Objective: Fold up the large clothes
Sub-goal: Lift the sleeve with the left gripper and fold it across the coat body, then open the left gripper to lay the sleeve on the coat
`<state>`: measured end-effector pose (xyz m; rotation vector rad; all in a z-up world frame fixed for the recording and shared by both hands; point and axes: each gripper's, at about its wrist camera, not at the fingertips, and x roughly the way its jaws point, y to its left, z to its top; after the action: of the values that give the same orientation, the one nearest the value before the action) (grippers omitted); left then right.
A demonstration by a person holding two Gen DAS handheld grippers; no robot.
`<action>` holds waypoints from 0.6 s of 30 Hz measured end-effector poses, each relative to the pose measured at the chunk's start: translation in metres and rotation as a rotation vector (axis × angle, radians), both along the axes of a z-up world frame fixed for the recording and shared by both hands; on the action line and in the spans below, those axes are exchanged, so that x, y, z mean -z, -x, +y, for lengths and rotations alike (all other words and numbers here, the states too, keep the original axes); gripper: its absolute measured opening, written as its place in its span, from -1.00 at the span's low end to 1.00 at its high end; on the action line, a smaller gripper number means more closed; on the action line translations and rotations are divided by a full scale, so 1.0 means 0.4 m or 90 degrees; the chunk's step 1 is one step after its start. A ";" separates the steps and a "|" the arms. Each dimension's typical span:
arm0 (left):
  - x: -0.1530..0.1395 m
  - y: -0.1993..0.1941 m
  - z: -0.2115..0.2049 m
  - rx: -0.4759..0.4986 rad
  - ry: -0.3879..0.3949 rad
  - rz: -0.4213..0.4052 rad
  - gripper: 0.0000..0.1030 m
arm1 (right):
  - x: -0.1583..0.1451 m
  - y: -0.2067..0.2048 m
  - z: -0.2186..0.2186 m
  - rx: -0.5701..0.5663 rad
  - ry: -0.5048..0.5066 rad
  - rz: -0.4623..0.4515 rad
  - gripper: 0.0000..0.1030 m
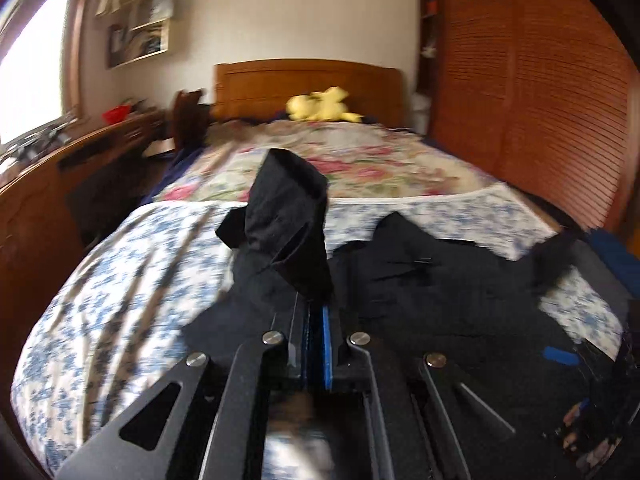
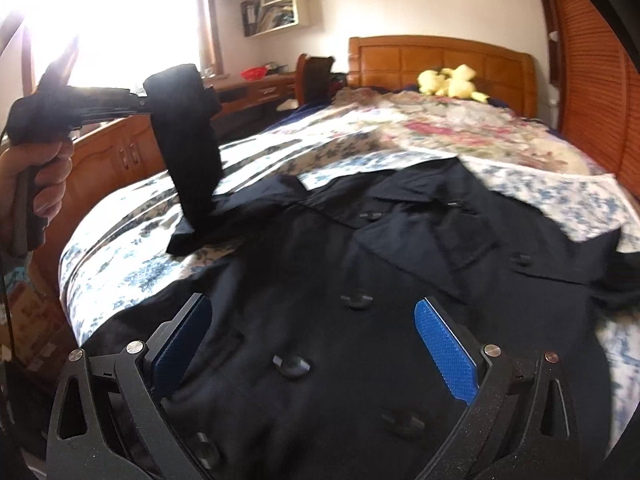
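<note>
A large dark navy coat (image 2: 360, 260) with big buttons lies spread face up on the bed. My left gripper (image 1: 316, 304) is shut on one of its sleeves (image 1: 288, 216), which stands bunched up above the fingers. In the right wrist view that sleeve (image 2: 188, 140) hangs from the raised left gripper (image 2: 146, 102), held by a person's hand (image 2: 36, 176), down to the coat's shoulder. My right gripper (image 2: 312, 304) is open just above the coat's front, with nothing between its blue pads (image 2: 448, 352). The coat body (image 1: 440, 280) lies to the right of the left gripper.
The bed has a blue floral cover (image 1: 120, 280) near me and a pink floral quilt (image 1: 360, 160) further up. A yellow plush toy (image 1: 320, 106) lies by the wooden headboard (image 1: 308, 76). A wooden desk (image 1: 80, 152) runs along the left, louvred wardrobe doors (image 1: 540, 100) along the right.
</note>
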<state>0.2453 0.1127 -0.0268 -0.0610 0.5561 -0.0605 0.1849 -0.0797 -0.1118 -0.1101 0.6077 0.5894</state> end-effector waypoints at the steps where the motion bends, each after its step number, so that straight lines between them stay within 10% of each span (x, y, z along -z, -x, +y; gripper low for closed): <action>1: -0.004 0.010 -0.031 0.016 0.000 -0.002 -0.97 | -0.011 0.008 -0.027 0.010 0.000 -0.004 0.99; 18: 0.104 0.166 -0.229 0.081 0.010 0.049 -0.87 | -0.046 0.110 -0.275 0.115 0.009 -0.002 0.99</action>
<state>0.1789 0.0210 -0.0683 -0.0427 0.6368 -0.1864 0.1410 -0.1896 -0.0934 -0.0689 0.6122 0.4097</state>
